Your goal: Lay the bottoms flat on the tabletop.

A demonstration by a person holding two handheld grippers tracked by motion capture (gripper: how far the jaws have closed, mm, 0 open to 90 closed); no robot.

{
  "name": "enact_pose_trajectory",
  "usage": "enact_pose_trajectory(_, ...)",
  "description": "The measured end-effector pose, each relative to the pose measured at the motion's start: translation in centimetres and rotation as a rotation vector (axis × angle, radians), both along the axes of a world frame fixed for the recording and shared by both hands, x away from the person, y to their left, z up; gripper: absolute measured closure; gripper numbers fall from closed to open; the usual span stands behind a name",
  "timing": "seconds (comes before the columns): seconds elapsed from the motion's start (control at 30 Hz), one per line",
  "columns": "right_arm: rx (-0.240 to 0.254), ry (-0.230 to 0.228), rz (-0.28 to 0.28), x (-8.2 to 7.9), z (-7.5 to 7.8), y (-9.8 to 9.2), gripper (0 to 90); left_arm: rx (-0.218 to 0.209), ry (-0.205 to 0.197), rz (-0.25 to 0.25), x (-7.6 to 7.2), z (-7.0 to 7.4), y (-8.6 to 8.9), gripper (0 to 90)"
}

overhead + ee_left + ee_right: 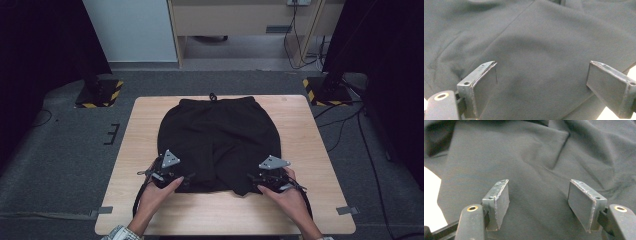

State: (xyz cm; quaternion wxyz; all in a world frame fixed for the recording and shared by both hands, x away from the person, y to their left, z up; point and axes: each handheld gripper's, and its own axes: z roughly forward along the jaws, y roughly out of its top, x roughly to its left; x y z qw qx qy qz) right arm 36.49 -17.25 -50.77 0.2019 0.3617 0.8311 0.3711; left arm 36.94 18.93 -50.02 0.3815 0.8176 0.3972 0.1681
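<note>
A pair of black fabric shorts lies flat on the light wooden bench, waistband toward the far edge, hems near the near edge. The left tongs stand apart over the left leg; the right tongs stand apart over the right leg, clamping nothing.

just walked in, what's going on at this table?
A person is working on a pair of black shorts spread flat on a wooden table, waistband at the far edge. The left gripper and right gripper sit at the near hem, one on each leg. Both have their jaws apart over the cloth, with fabric between them but not pinched. It looks like a hem grasp is about to happen, perhaps for a fold.
</note>
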Motion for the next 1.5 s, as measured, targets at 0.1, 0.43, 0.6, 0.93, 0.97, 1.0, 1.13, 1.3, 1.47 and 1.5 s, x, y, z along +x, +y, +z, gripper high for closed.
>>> enact_pose_trajectory(0.1,0.019,0.001,0.014,-0.3,0.2,0.4,34.4,0.004,0.000,-0.012,0.0,-0.2,-0.4,8.7)
enact_pose_trajectory(0.43,0.051,0.005,0.098,-1.4,0.1,2.5,27.9,-0.016,-0.029,-0.064,-1.3,0.3,-2.6,7.4)
enact_pose_trajectory(0.6,0.029,0.013,0.114,-1.9,0.0,3.8,20.8,-0.033,-0.053,-0.095,-2.2,0.7,-3.7,10.6)
enact_pose_trajectory(0.93,-0.039,-0.004,0.132,-2.3,-0.9,5.7,35.1,0.020,-0.021,-0.105,-2.3,-0.5,-6.1,6.8)
enact_pose_trajectory(0.97,-0.043,-0.001,0.138,-2.3,-0.9,5.7,42.4,0.021,-0.011,-0.111,-2.2,-0.7,-6.0,11.1)
enact_pose_trajectory(1.0,-0.050,-0.002,0.134,-2.3,-1.0,5.7,47.8,0.026,-0.005,-0.113,-2.0,-0.8,-5.9,15.4)
enact_pose_trajectory(1.13,-0.050,-0.007,0.129,-2.1,-0.8,5.5,75.7,0.039,0.000,-0.115,-1.4,-0.8,-5.3,49.5)
enact_pose_trajectory(1.3,0.002,-0.012,0.111,-1.7,-0.3,4.6,89.0,0.023,0.011,-0.082,-0.7,-0.5,-4.0,79.7)
enact_pose_trajectory(1.47,0.050,-0.023,0.062,-1.4,0.8,2.8,89.6,-0.027,-0.004,-0.014,-0.2,0.4,-1.9,86.5)
enact_pose_trajectory(1.5,0.055,-0.023,0.045,-1.2,0.9,2.3,89.6,-0.031,-0.005,0.003,0.0,0.4,-1.4,86.5)
